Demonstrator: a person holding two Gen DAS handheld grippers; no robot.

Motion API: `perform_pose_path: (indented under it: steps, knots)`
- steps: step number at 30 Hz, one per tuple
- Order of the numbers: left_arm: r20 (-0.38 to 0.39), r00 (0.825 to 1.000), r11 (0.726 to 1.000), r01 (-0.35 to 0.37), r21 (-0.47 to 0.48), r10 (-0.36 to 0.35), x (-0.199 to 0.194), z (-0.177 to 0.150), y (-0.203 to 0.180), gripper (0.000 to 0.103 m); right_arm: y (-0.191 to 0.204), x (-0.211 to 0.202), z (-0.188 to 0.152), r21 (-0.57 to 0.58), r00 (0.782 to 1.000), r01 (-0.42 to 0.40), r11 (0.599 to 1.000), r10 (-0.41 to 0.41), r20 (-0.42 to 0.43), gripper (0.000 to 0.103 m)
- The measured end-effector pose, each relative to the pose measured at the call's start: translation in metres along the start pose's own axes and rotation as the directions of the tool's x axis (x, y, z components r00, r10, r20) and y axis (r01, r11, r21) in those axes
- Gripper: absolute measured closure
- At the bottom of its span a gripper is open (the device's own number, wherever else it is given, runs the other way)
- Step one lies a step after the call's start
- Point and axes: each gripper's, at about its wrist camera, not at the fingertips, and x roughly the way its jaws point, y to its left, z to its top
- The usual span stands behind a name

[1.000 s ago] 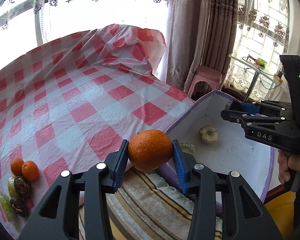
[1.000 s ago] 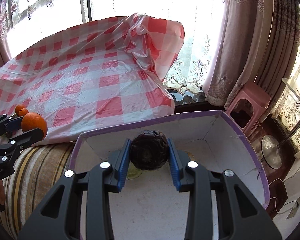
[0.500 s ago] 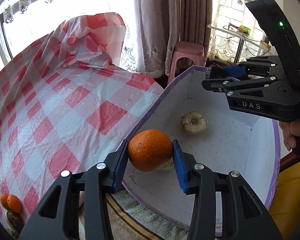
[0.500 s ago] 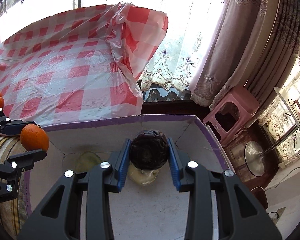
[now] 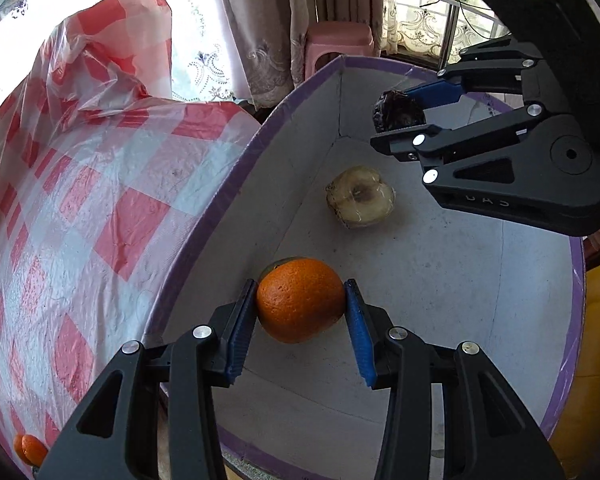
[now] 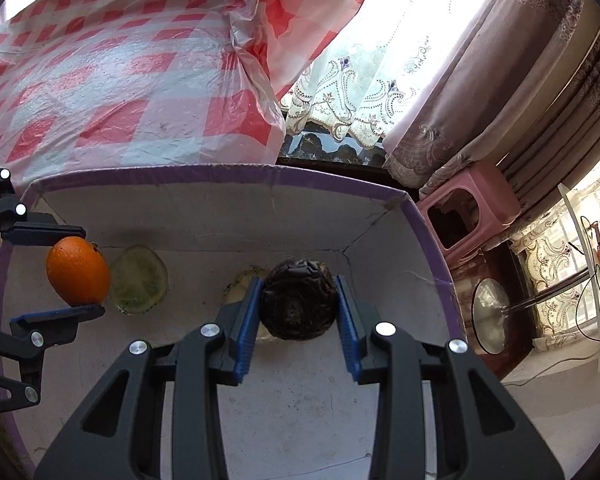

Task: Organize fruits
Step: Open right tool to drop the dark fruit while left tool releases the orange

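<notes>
My left gripper is shut on an orange and hangs inside a white box with a purple rim, near its left wall. My right gripper is shut on a dark wrinkled fruit over the middle of the same box. In the left wrist view that right gripper with the dark fruit hovers near the far corner. A pale wrapped fruit lies on the box floor. A greenish wrapped fruit lies beside the orange.
A table under a red-and-white checked plastic cloth adjoins the box on the left. More oranges sit at its near corner. A pink stool, curtains and a fan base stand beyond the box.
Both grippers have moved over and down into the box with their fruits. The left one came in from the table side; the right one sank toward the floor.
</notes>
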Motion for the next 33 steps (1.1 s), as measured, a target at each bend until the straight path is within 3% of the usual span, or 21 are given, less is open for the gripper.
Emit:
perform_pose_path:
  steps: [11,28,30,33]
  knots:
    - [-0.146,0.989,0.999,-0.032,0.002,0.032,0.037,0.002,-0.012,0.061,-0.006,0.025,-0.009,-0.017,0.993,0.011,1.0,-0.013,-0.116,0.067]
    - [-0.217,0.976,0.999,-0.034,-0.039,0.024,0.057,0.004,-0.011,0.06,0.002,0.069,-0.009,-0.045,0.973,-0.032,0.999,0.02,-0.232,0.066]
    - [-0.218,0.976,0.998,-0.034,-0.046,0.024,0.058,0.004,-0.01,0.06,0.001,0.072,-0.009,-0.042,0.97,-0.031,0.999,0.02,-0.242,0.054]
    - [-0.213,0.977,0.998,-0.033,-0.053,0.021,0.058,0.004,-0.01,0.059,0.0,0.072,-0.009,-0.038,0.971,-0.03,0.999,0.02,-0.24,0.048]
